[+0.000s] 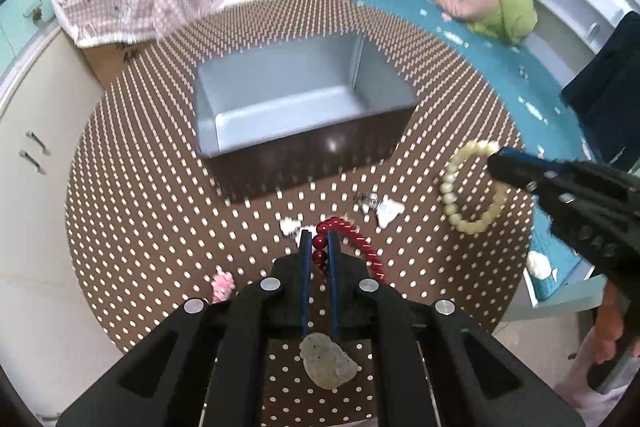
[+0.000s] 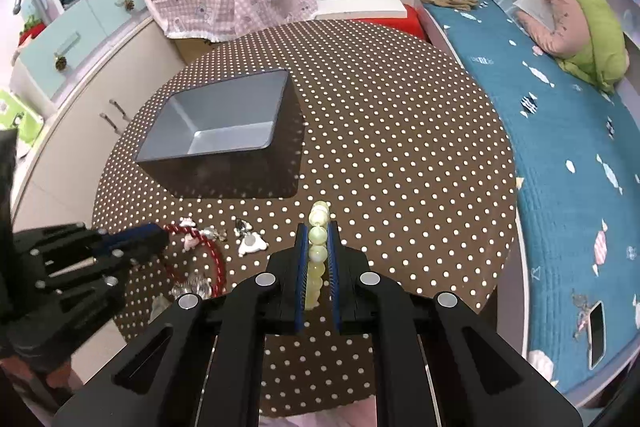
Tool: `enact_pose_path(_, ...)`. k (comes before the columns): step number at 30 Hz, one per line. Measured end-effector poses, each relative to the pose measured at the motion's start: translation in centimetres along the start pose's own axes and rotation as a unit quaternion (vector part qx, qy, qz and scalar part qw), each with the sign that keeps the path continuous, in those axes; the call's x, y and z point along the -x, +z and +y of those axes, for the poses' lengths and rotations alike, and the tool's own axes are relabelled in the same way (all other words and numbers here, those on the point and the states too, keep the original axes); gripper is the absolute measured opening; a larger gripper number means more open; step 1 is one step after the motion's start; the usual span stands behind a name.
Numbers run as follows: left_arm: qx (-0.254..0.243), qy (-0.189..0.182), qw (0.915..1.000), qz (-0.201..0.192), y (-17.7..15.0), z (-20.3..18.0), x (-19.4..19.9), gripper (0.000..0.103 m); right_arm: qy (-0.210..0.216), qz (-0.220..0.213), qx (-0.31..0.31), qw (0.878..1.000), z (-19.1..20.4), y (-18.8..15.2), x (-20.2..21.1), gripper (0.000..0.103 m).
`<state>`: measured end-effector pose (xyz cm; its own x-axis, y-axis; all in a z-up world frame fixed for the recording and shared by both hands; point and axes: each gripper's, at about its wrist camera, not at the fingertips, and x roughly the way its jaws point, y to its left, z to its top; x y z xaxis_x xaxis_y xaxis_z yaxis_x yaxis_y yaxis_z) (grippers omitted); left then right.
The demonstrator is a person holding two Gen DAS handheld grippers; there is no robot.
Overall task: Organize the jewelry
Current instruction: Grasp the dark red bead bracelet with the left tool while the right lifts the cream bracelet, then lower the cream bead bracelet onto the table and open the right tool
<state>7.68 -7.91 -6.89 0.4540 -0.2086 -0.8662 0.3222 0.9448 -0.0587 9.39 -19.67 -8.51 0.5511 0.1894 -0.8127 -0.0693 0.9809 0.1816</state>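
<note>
left wrist view has the left gripper (image 1: pixel 319 241) clamped on the red bead bracelet (image 1: pixel 352 235), whose loop trails off to its right; a pale stone pendant (image 1: pixel 328 361) lies under its body. ahead of its tips stands the open grey box (image 1: pixel 280 99) on the dotted tablecloth (image 1: pixel 140 207). right wrist view shows the right gripper (image 2: pixel 318 233) clamped on the cream bead bracelet (image 2: pixel 318 247), with small charms (image 2: pixel 250 243) to its left.

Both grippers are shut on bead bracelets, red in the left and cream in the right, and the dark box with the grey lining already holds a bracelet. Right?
Not quite: the dark box with the grey lining is empty, per the right wrist view. The left gripper grips the red bead bracelet; the right gripper grips the cream bead bracelet.
</note>
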Motion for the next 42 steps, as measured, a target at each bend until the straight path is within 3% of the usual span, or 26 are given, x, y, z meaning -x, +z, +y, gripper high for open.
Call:
enact_pose_path(8, 0.005, -0.056, 0.9961, -0.067, 0.7, 1.9, 4.2, 0.006, 0.004, -0.019, 0.012, 1.0, 1.3, 0.0, 1.4, 0.01)
enact_pose_path(11, 0.027, -0.025, 0.9983, -0.045, 0.2, 3.1, 3.4, 0.006, 0.004, -0.018, 0.013, 1.0, 1.7, -0.2, 1.5, 0.01)
enact_pose_path(16, 0.024, -0.045, 0.9951, -0.085, -0.3, 3.6, 6.4, 0.006, 0.009, -0.024, 0.018, 1.0, 2.1, -0.4, 2.1, 0.01)
enact_pose_path(21, 0.034, -0.039, 0.9944, -0.092, -0.3, 4.4, 8.0, 0.006, 0.013, -0.028, 0.022, 0.999, 2.7, -0.5, 2.3, 0.01)
enact_pose_path(26, 0.037, -0.063, 0.9918, -0.105, 0.0, 5.1, 8.7, 0.006, 0.021, -0.036, 0.033, 0.999, 3.6, -0.2, 2.8, 0.01)
enact_pose_path(33, 0.059, -0.066, 0.9938, -0.068, -0.5, 5.9, 6.3, 0.006, 0.041, 0.025, 0.041, 0.998, 4.3, -1.9, 0.0, 0.01)
enact_pose_path(42, 0.061, -0.076, 0.9928, -0.07, -0.9, 6.2, 6.4, 0.006, 0.068, 0.073, 0.048, 0.994, 5.5, -2.8, -2.8, 0.015)
